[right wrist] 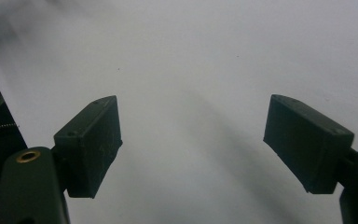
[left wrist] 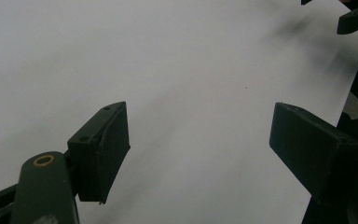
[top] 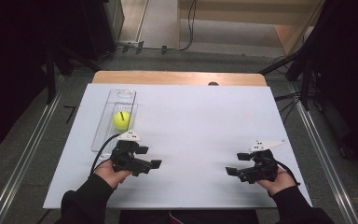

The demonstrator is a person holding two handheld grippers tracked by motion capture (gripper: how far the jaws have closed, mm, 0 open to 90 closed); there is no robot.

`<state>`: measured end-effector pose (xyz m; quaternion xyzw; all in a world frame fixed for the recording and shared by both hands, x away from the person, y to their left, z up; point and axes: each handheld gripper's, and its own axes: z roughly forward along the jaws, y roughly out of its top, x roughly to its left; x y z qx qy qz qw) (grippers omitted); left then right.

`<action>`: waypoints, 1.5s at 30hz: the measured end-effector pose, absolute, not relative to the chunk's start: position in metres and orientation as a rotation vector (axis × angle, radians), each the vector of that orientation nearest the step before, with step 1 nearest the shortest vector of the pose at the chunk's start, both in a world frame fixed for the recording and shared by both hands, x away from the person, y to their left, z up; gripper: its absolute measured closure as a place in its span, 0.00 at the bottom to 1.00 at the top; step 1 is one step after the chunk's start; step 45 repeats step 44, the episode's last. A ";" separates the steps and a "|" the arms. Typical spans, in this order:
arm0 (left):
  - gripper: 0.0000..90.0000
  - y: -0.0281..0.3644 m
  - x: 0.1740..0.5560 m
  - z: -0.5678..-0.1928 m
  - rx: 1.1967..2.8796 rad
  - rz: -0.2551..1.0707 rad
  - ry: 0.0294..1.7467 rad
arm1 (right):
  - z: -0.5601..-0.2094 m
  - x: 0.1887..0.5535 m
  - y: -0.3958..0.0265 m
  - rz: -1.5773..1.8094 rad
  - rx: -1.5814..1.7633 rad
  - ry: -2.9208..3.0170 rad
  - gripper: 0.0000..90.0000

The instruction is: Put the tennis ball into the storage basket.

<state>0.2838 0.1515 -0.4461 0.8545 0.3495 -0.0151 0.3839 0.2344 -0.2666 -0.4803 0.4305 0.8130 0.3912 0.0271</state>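
Note:
A yellow ball [top: 121, 120] lies in a clear plastic tray [top: 121, 94] on the left part of the white table [top: 200, 116]. My left gripper [top: 149, 157] hovers just in front of the tray's near end and points to the right. It is open, and between its jaws lies bare tabletop [left wrist: 200, 144]. My right gripper [top: 237, 164] sits near the front right of the table and points left. It is open too, with nothing between its jaws [right wrist: 205, 140]. In the left gripper view the right gripper's jaw tip [left wrist: 356, 16] peeks in at the top right.
The table's wooden far edge [top: 177, 77] borders a grey floor with cables. Dark stands and metal rails run along both sides. A wide stretch of white surface separates the two grippers.

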 end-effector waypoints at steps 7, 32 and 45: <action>0.23 0.157 0.280 -0.451 2.187 -0.033 0.892 | -0.480 0.234 -0.266 1.208 1.326 2.514 0.19; 0.23 0.181 0.275 -0.457 2.194 -0.029 0.901 | -0.481 0.235 -0.266 1.198 1.326 2.518 0.19; 0.23 0.184 0.276 -0.457 2.197 -0.034 0.889 | -0.481 0.235 -0.266 1.202 1.331 2.517 0.19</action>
